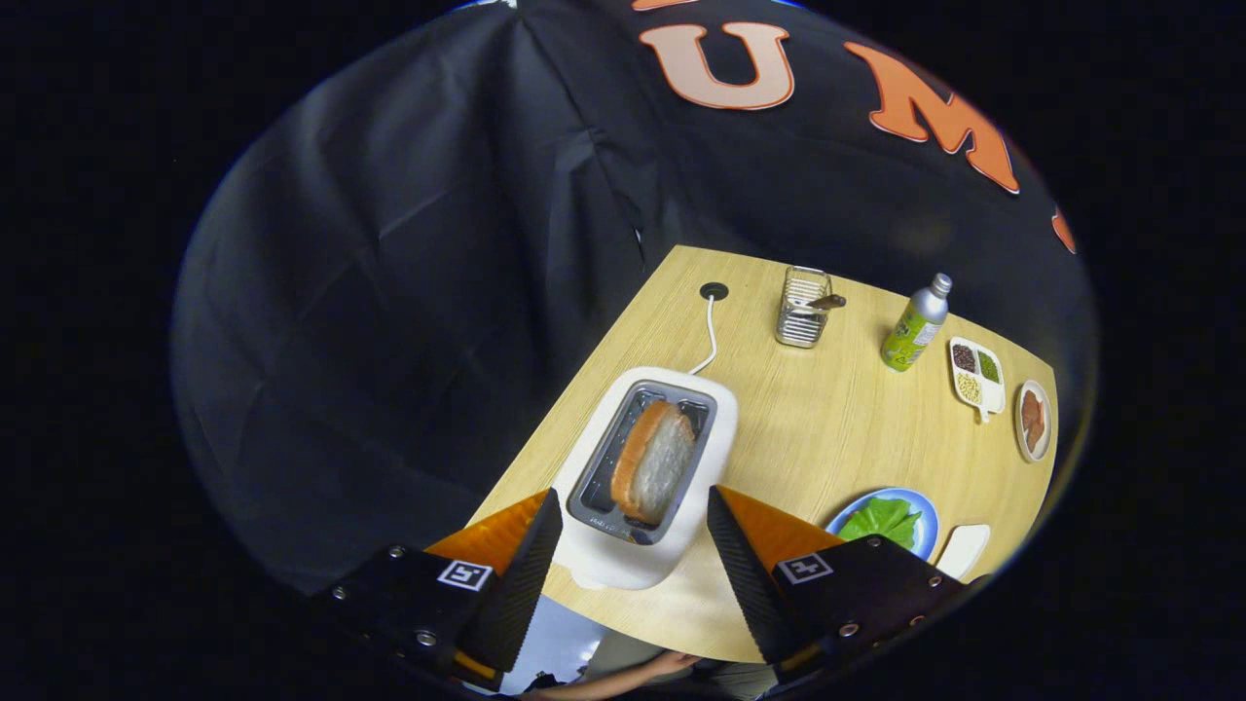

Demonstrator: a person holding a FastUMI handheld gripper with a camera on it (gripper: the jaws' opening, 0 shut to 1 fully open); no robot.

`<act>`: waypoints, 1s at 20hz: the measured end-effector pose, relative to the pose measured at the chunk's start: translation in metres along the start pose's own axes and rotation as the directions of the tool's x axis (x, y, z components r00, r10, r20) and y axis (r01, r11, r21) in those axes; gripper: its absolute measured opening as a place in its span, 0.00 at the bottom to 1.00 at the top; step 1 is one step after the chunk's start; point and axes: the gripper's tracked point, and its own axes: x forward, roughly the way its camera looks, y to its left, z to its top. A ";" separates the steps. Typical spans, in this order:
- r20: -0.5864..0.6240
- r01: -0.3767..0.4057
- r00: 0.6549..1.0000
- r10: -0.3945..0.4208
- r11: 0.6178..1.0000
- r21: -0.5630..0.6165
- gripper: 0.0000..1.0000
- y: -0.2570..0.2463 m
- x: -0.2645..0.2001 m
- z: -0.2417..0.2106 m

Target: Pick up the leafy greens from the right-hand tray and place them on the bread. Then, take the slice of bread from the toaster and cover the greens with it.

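Gripper [633, 531] hangs over the toaster [647, 477] at lower centre, fingers spread wide and gripping nothing; the bread [650, 462] stands upright in the slot just ahead of them. Greens [884, 519] lie on a blue plate [925, 506], lower right, table [827, 428] beneath

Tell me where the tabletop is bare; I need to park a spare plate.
The widest bare patch of the table lies between the toaster, the wire basket and the plate of greens. The far right edge is crowded: bottle, divided dish, small plate. The open gripper hovers over the toaster.
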 end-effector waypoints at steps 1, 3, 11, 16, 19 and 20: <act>-0.015 0.005 1.000 -0.005 1.000 -0.004 0.90 0.004 0.007 -0.003; -0.043 0.044 0.998 -0.045 0.999 -0.021 0.88 0.001 0.025 -0.008; -0.080 0.120 0.990 -0.118 0.993 0.018 0.76 -0.012 0.061 -0.011; -0.094 0.118 0.989 -0.114 0.992 0.039 0.58 -0.021 0.064 -0.013; -0.080 0.118 0.991 -0.111 0.989 0.087 0.42 -0.030 0.062 -0.008; -0.074 0.111 0.992 -0.104 0.988 0.107 0.34 -0.032 0.062 -0.006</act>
